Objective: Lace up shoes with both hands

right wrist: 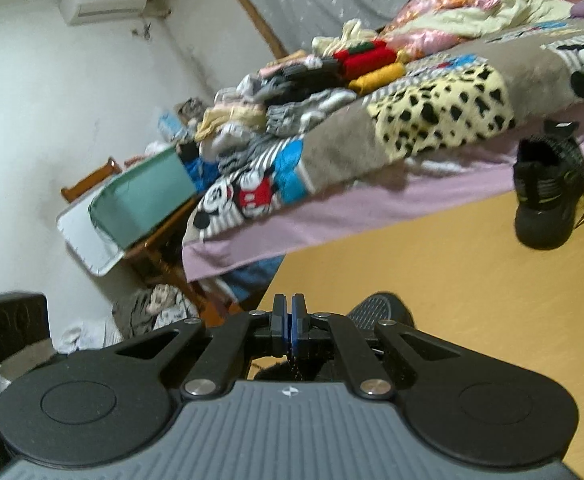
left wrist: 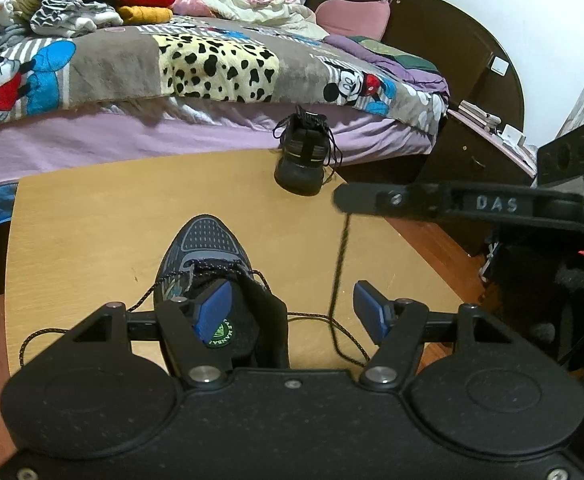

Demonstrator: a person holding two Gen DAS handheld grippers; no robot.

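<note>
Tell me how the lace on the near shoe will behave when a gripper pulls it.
The lace is probably floppy: it hangs in a thin line from the shut right gripper and lies in loose curves on the board. Thin and round-looking, it may slip between pads. Pulling hard could drag the near shoe, which looks light and stands unheld.

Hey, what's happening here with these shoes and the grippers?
A person with a gripper in each hand is lacing a dark blue shoe on a wooden table. The right gripper is shut on a lace, pulling it up. The left gripper hangs open over the shoe's collar. A second black shoe waits by the bed.
</note>
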